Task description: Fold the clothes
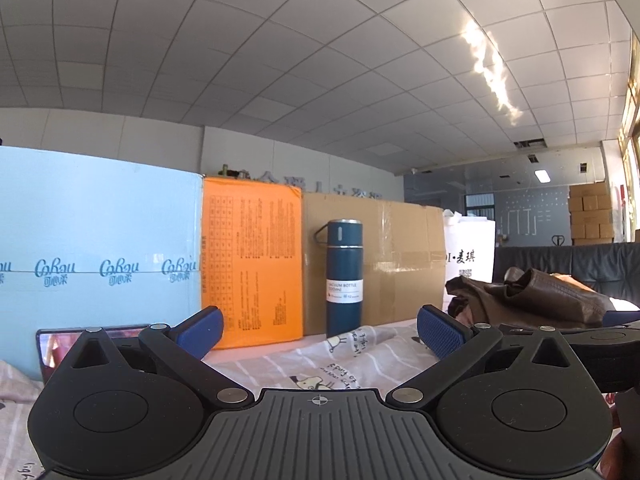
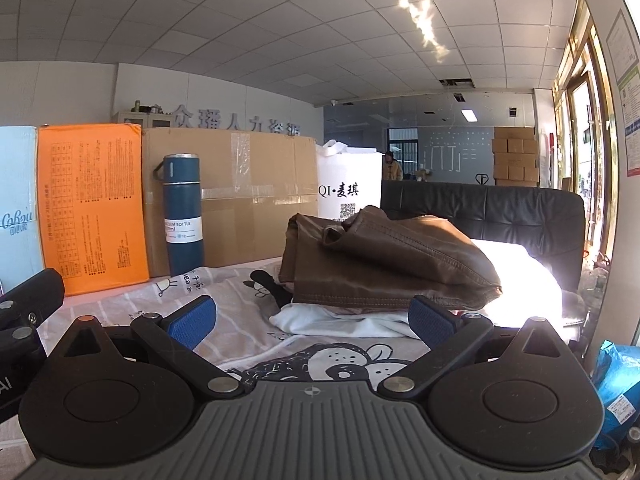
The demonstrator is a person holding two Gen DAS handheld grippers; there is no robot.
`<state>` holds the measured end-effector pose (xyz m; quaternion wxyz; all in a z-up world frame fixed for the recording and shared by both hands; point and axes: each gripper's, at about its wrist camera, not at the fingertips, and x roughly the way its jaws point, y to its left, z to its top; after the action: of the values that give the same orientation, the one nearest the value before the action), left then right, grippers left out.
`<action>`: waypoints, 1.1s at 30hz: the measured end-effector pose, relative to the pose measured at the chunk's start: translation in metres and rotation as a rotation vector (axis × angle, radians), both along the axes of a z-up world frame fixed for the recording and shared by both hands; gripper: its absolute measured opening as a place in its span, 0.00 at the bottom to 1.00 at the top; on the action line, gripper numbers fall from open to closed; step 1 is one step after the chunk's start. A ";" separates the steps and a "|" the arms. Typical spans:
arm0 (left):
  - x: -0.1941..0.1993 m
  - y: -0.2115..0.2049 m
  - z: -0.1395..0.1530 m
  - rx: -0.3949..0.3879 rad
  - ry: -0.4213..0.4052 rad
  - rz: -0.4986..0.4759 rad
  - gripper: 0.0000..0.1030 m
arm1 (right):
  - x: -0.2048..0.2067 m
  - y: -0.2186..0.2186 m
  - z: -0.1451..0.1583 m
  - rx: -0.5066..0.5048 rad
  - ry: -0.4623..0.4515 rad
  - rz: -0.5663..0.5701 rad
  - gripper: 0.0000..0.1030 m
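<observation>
Left claw (image 1: 320,330) wide apart, holds nothing. Right claw (image 2: 313,320) wide apart too, empty.

Brown leather jacket (image 2: 384,256) sits bunched at 12 o'clock on white folded cloth (image 2: 340,322), over cartoon-print sheet (image 2: 240,320) on worktop.

Risks:
- Slippery leather may slide from pinch.
- Pull may drag white cloth along.
- Tall blue metal bottle (image 2: 182,216) at 10 o'clock may tip if sheet gets tugged.

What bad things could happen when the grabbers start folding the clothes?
The tall blue bottle stands upright at the far edge of the printed sheet; tugging cloth nearby could tip it. The brown leather jacket lies heaped on a white garment, so pulling one might drag the other. Both the left gripper and right gripper have open jaws holding nothing.
</observation>
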<state>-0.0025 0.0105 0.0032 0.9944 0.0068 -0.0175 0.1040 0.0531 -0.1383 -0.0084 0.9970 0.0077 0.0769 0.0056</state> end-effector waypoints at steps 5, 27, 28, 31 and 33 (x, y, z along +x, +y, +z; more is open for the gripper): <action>-0.001 0.003 0.001 -0.002 -0.008 0.078 1.00 | 0.004 0.002 0.001 0.001 -0.037 0.031 1.00; 0.004 0.009 -0.003 -0.010 0.047 0.191 1.00 | 0.005 0.005 -0.007 -0.013 -0.140 0.062 1.00; 0.004 0.008 -0.003 -0.011 0.048 0.191 1.00 | 0.005 0.005 -0.007 -0.008 -0.141 0.068 1.00; 0.004 0.008 -0.003 -0.010 0.049 0.189 1.00 | 0.003 0.003 -0.006 0.006 -0.148 0.090 1.00; 0.005 0.007 -0.003 -0.008 0.050 0.188 1.00 | 0.001 0.002 -0.007 0.014 -0.154 0.100 1.00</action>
<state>0.0020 0.0177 0.0003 0.9804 0.0068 0.0084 0.1967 0.0541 -0.1359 -0.0151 0.9983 0.0104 0.0004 0.0565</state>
